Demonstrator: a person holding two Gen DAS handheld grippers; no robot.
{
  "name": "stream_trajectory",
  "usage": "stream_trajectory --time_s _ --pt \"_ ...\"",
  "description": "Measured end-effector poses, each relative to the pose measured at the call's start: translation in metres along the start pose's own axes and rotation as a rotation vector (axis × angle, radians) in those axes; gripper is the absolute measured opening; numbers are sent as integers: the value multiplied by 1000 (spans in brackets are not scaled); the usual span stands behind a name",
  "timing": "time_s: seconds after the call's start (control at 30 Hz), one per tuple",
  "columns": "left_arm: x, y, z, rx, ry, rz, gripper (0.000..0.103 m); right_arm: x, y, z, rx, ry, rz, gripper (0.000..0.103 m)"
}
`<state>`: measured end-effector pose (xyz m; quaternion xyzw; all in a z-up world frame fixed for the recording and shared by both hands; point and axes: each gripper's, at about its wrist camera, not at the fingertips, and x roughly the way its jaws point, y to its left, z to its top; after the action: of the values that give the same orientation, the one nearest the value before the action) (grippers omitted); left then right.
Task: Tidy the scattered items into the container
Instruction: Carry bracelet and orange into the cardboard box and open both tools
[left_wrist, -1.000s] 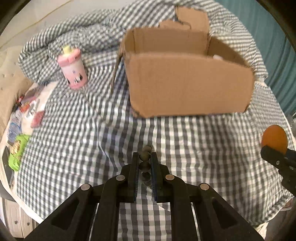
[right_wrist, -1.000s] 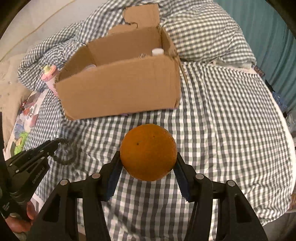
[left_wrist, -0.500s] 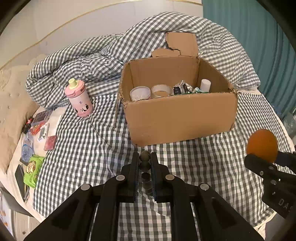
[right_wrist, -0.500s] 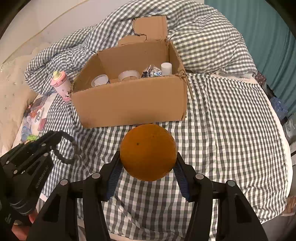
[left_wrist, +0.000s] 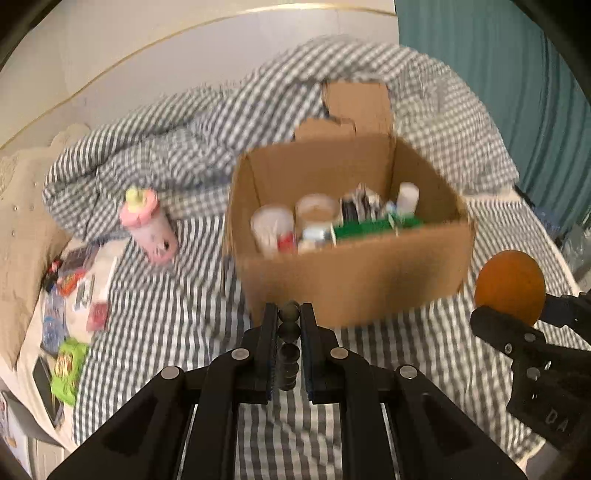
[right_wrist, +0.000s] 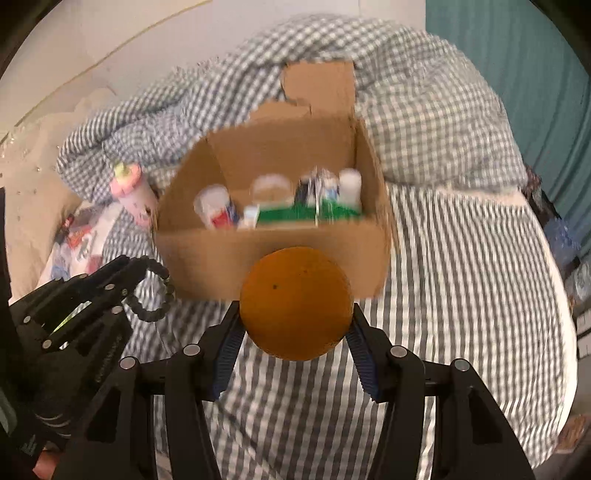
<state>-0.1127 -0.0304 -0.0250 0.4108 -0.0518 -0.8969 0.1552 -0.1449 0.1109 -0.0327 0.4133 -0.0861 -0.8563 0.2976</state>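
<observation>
An open cardboard box (left_wrist: 354, 280) (right_wrist: 207, 254) stands on the checked bedcover and holds cups, a white bottle and green packets. My left gripper (left_wrist: 289, 314) is shut on a dark bead bracelet (left_wrist: 288, 347), raised in front of the box; the bracelet also shows in the right wrist view (right_wrist: 155, 295). My right gripper (right_wrist: 295, 314) is shut on an orange (right_wrist: 295, 302), also raised, in front of the box's near wall. The orange shows at the right in the left wrist view (left_wrist: 509, 284).
A pink bottle (left_wrist: 151, 229) (right_wrist: 133, 192) stands left of the box. Small packets and cards (left_wrist: 70, 291) lie along the bed's left edge. A bunched duvet (left_wrist: 166, 147) lies behind the box. A teal curtain (left_wrist: 517, 74) hangs at the right.
Both grippers have risen and moved toward the box with their loads, so more of the box's inside shows. Both grips are unchanged.
</observation>
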Motion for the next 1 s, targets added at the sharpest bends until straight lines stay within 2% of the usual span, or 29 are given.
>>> stream_trajectory --time_s 0.13,0.27,0.33,0.43,0.6,0.67,0.73,0.77,0.8,0.9,1.0 --pt "-2 4 54 -10 -55 -36 11 -4 4 46 -26 -56 -15 54" --pt "7 10 104 -15 -94 11 11 11 -1 86 -45 -56 -31 54" --pt "19 13 123 -18 -86 11 11 26 -4 100 -42 -42 -41 54" --pt "41 12 135 -4 -71 37 11 52 -7 114 -43 -11 -60 54" --pt "77 9 133 -11 -19 27 12 89 -16 117 -26 45 -69 54" --pt "88 7 132 -6 -22 22 23 97 -19 116 -24 41 -93 63" --pt "95 1 130 23 -18 49 97 96 -24 116 -38 -7 -208 88" --pt "96 0 129 30 -27 114 103 94 -27 116 -28 -27 -235 92" --pt "96 0 126 36 -59 156 103 91 -31 116 -16 -37 -231 93" --pt "96 4 125 18 -46 86 103 85 -39 115 5 -36 -169 93" --pt "93 4 125 0 -43 87 103 78 -35 115 -22 -49 -192 93"
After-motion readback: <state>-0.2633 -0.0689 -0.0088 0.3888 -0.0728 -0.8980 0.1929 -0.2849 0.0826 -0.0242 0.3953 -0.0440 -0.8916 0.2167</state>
